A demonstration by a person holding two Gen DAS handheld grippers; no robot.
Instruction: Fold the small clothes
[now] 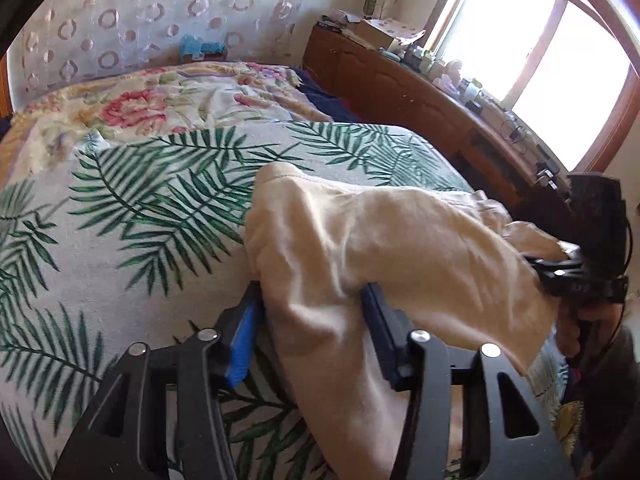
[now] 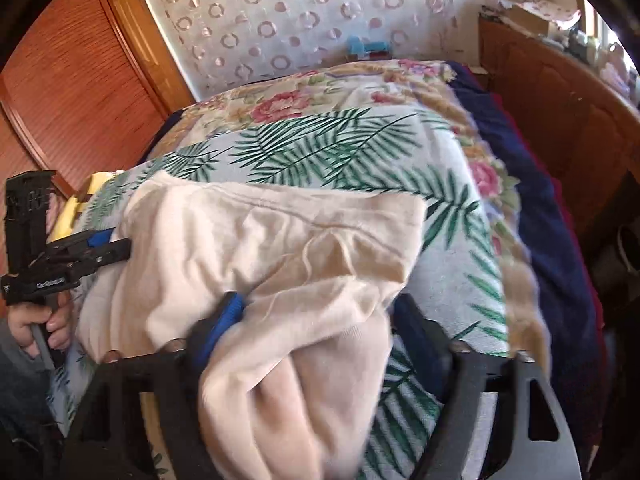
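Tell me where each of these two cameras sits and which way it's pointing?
Left wrist: sits on the left gripper, looking down over the cream garment toward the window; right gripper shows.
Right wrist: sits on the right gripper, facing the wooden door; left gripper and a hand show.
Shared: garment, leaf-print blanket, circle-patterned curtain.

A white blanket with green palm leaves (image 1: 160,208) covers the bed. At twelve o'clock lies a flowery quilt (image 1: 160,100). A bright window (image 1: 540,40) shines at two o'clock.
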